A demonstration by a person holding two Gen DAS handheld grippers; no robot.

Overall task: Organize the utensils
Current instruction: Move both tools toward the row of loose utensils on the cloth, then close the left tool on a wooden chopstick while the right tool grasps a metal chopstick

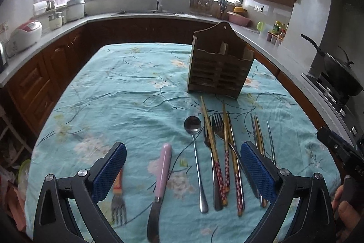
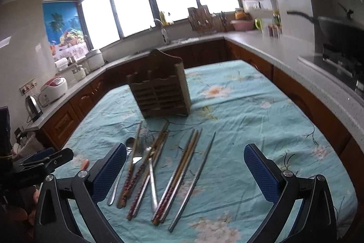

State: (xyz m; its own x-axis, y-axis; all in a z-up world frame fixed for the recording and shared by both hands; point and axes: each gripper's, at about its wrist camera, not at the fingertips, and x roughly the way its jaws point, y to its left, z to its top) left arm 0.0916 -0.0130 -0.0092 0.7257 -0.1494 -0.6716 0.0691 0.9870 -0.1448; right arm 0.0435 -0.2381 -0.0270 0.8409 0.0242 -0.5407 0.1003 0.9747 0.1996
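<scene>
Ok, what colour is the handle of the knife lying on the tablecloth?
Pale pink. The knife shows best in the left wrist view, handle pointing away, dark blade toward the camera.

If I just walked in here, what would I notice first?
Probably the row of cutlery on the flowery blue tablecloth: a spoon, forks, patterned chopsticks and a pink-handled knife lying side by side. Just behind them stands a wooden holder, apparently empty. Two open hand-held grippers, left and right, hover over the near edge.
</scene>
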